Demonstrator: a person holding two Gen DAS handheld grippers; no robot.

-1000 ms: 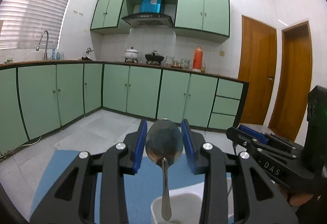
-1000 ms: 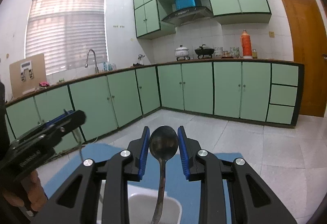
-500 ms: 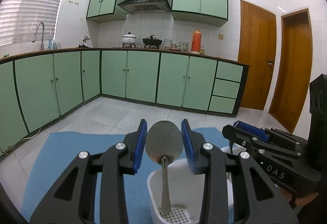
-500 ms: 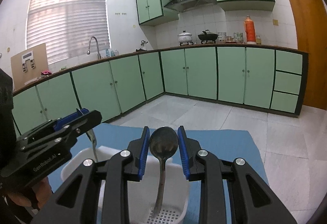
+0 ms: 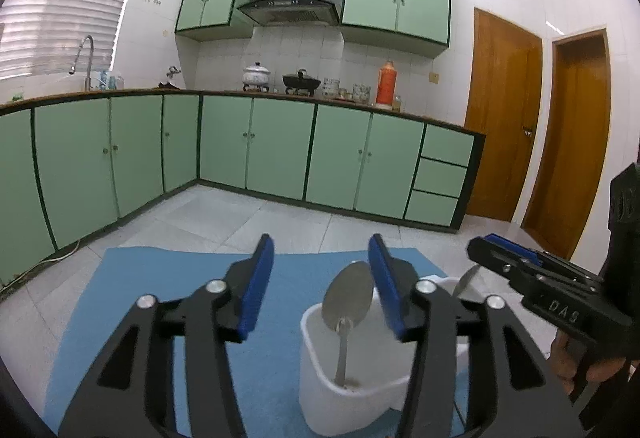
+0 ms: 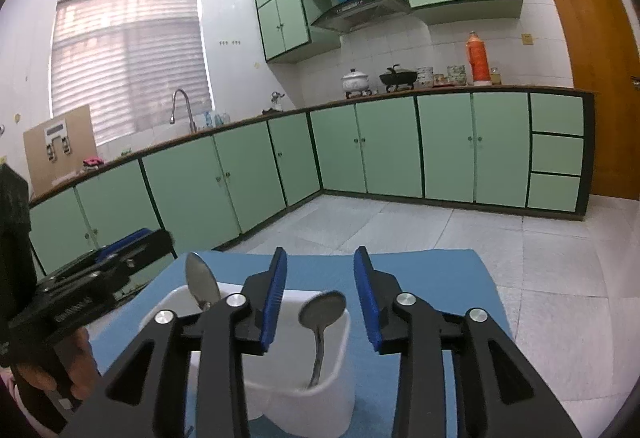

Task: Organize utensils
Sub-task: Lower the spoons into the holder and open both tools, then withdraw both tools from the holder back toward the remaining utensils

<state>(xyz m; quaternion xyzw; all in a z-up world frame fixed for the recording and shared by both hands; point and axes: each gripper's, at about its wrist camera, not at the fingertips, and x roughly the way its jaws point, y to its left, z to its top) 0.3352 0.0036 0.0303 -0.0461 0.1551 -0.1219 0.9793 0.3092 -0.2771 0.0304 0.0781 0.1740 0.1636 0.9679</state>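
Observation:
A white plastic utensil holder [image 5: 332, 402] stands on a blue mat [image 5: 160, 278]. In the left wrist view a metal spoon [image 5: 346, 298] stands handle-down in the holder, its bowl leaning toward the right pad. My left gripper [image 5: 321, 250] straddles it; the jaws are opening and the left pad is well clear. In the right wrist view a second spoon [image 6: 323, 312] stands in the holder [image 6: 336, 394], loose between the opening jaws of my right gripper [image 6: 320, 258]. The left gripper's spoon [image 6: 202, 282] shows in the other compartment.
Each gripper shows from the side in the other's view, held in a hand: right gripper [image 5: 496, 250], left gripper [image 6: 148, 240]. Green kitchen cabinets [image 5: 280, 150] line the far walls across a tiled floor [image 5: 240, 214]. Wooden doors [image 5: 504, 118] stand to the right.
Both grippers came down over the holder with a spoon each, then their jaws spread. The spoons now stand in the holder instead of being pinched between the pads.

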